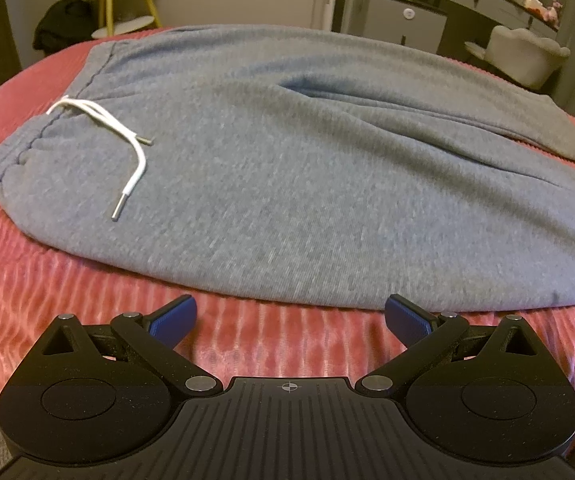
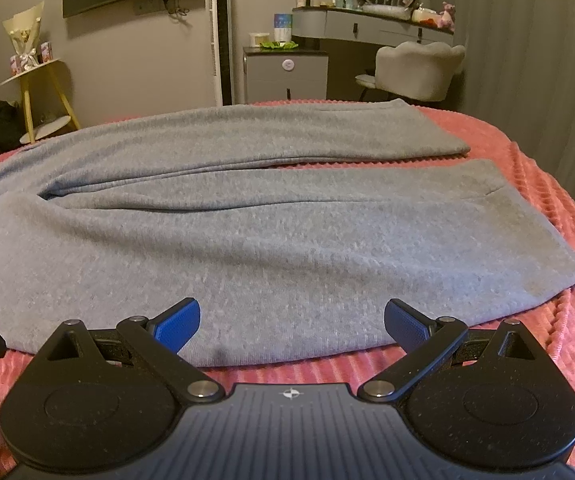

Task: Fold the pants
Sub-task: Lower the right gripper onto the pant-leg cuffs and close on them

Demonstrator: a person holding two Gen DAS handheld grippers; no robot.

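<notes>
Grey pants (image 1: pixel 287 184), white drawstring (image 1: pixel 127 152), apparently ribbed pink bedspread (image 1: pixel 47 280), blue-padded grippers.

pants (image 1: pixel 287 184): grey knit cloth, matt | bedspread (image 1: pixel 67 280): pink ribbed plush

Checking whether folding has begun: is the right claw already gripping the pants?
No: the right claw is open, its blue pads spread apart above the near edge of the pants, with nothing clamped between them.

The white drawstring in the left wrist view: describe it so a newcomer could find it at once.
Start at the pink ribbed bedspread, then the grey fleece sweatpants spread flat across it. At their gathered waistband on the left, the white cord drawstring curls over the fabric; it is the only white thing there, tipped with metal.
</notes>
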